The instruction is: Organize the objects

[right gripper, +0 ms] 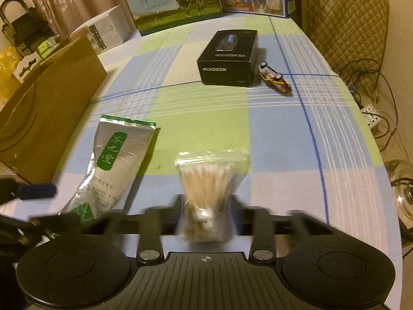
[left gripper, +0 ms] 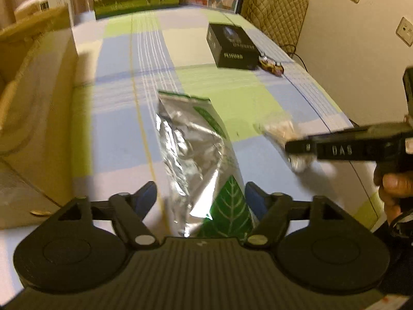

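two bags on the checked tablecloth (right gripper: 284,134), one lying between each pair of jaws.

the cardboard box (right gripper: 49,113) stands open at the table's left edge, nearest the left gripper (left gripper: 201,193). its jaws are spread wide around the lower end of the silver-and-green foil pouch (left gripper: 191,149), one pad near each side, no clamp evident. the pouch's long axis runs straight away from the jaws. the right gripper (right gripper: 206,206) is blurred; its jaws appear parted beside the bag of cotton swabs (right gripper: 206,180), which also points away along the fingers. judged: closing is needed before either lifts.
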A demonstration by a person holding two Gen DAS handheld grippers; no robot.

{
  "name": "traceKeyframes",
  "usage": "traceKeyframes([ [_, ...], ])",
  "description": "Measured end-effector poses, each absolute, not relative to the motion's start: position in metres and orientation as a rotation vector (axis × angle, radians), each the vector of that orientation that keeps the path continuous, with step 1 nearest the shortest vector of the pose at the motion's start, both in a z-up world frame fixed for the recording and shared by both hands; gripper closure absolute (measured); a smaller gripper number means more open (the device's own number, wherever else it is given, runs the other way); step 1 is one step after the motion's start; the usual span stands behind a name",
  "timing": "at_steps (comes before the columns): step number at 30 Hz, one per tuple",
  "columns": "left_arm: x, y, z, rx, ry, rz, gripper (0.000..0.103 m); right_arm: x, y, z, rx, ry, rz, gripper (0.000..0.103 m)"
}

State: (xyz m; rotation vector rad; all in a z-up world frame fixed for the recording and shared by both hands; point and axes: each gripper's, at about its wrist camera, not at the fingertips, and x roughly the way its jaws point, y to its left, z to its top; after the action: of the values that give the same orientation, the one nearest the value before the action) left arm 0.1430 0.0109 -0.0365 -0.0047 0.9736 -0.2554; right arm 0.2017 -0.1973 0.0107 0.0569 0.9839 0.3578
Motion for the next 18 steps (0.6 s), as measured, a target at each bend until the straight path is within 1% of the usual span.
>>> traceKeyframes([
  [3, 0.147, 0.013, -0.03, -0.013, 0.963, -0.259, 0.029, 0.202, -0.2, 0.014, 0.082, 0.957, 0.349, 0.034],
  [6, 0.153, 0.014, -0.029, -0.013, 0.961, -0.254, 0.028, 0.206, -0.196, 0.011, 0.096, 0.968, 0.366, 0.034],
  [7, 0.155, 0.014, -0.029, -0.015, 0.961, -0.257, 0.027, 0.208, -0.193, 0.01, 0.086, 0.973, 0.374, 0.034],
  [8, 0.156, 0.014, -0.03, -0.018, 0.96, -0.259, 0.023, 0.208, -0.188, 0.009, 0.067, 0.976, 0.378, 0.035],
  [10, 0.159, 0.015, -0.03, -0.022, 0.959, -0.259, 0.022, 0.21, -0.182, 0.005, 0.022, 0.983, 0.376, 0.037],
  [12, 0.164, 0.016, -0.032, -0.026, 0.964, -0.259, 0.021, 0.209, -0.176, 0.001, -0.03, 0.974, 0.367, 0.049],
  [13, 0.166, 0.016, -0.034, -0.026, 0.968, -0.259, 0.021, 0.21, -0.174, 0.001, -0.058, 0.967, 0.362, 0.053],
  [15, 0.172, 0.016, -0.038, -0.02, 0.977, -0.265, 0.021, 0.209, -0.171, -0.001, -0.098, 0.957, 0.355, 0.067],
  [18, 0.18, 0.014, -0.045, -0.014, 0.993, -0.276, 0.021, 0.209, -0.171, -0.001, -0.093, 0.961, 0.355, 0.078],
])
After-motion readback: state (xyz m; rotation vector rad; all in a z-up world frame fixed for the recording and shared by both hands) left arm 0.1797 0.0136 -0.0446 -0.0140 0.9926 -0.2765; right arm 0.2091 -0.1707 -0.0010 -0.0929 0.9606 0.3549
